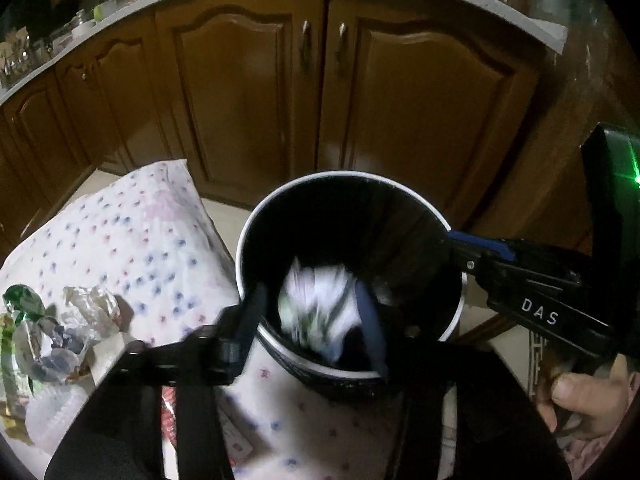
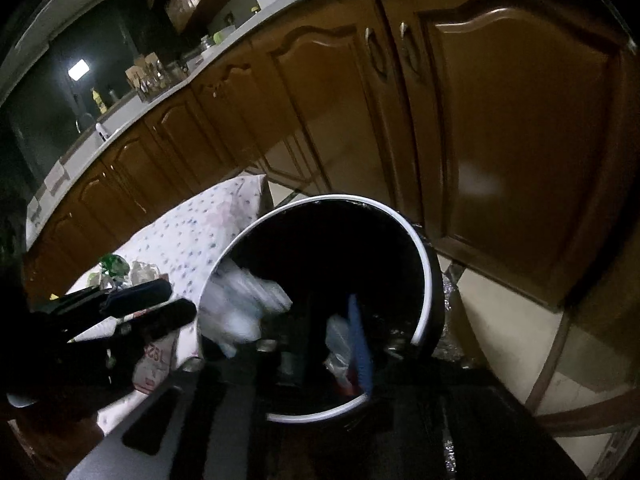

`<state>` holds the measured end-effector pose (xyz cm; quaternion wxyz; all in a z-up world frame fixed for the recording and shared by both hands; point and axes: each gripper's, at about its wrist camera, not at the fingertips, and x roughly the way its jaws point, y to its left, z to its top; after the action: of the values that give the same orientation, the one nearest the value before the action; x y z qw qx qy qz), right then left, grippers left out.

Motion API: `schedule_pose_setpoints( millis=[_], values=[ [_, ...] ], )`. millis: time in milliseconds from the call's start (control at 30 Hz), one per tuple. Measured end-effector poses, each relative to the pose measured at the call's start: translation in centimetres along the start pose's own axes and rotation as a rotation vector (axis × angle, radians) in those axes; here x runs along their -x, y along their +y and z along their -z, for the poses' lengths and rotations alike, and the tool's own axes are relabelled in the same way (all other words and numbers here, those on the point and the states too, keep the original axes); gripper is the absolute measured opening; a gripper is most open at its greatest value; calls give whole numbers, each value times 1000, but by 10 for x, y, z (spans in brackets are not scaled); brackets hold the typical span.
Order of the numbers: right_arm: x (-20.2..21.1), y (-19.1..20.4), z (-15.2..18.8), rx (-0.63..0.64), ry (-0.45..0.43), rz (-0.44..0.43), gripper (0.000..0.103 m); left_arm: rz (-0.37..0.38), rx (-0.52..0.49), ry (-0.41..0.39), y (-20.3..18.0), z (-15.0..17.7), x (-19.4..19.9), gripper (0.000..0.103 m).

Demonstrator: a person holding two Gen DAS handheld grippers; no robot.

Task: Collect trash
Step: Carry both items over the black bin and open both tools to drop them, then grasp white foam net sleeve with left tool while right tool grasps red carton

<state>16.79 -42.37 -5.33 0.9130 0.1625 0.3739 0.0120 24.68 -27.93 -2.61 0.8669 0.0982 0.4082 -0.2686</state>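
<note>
Left hand-held gripper (image 1: 316,316): over mouth of black bin (image 1: 256,216), jaws parted, blurred white crumpled paper (image 1: 320,304) between fingers, not clearly pinched. Right hand-held gripper (image 2: 320,332): above same bin, jaws partly open; clear plastic scrap (image 2: 340,340) beside blue pad, contact not discernible. Bin: white rim, stands just beside bench (image 1: 132,220) with dotted cloth. Remaining trash: foil and green wrappers (image 1: 56,320) heaped at bench's near-left edge. Backdrop: brown cabinet doors (image 1: 248,92).
</note>
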Motion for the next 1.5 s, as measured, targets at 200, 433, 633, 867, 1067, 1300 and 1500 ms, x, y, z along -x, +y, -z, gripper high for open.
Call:
schedule_pose_setpoints(
  millis=[200, 433, 633, 867, 1067, 1300, 1500],
  values=[
    [12, 1, 7, -22, -26, -11, 35, 7, 45, -17, 9, 13, 13, 49],
    [34, 24, 29, -39, -98, -59, 87, 4, 146, -112, 29, 45, 55, 60],
    [44, 49, 56, -51, -127, -74, 91, -42, 225, -193, 57, 82, 95, 67],
    [49, 86, 80, 0, -140, -89, 91, -107, 293, -240, 87, 122, 125, 68],
    [45, 112, 98, 28, -135, -100, 93, -142, 345, -235, 114, 154, 135, 68],
    [33, 139, 112, 78, -113, -101, 96, -169, 412, -213, 144, 179, 136, 69],
    [25, 158, 120, 128, -106, -96, 97, -171, 439, -205, 161, 185, 134, 70]
  ],
)
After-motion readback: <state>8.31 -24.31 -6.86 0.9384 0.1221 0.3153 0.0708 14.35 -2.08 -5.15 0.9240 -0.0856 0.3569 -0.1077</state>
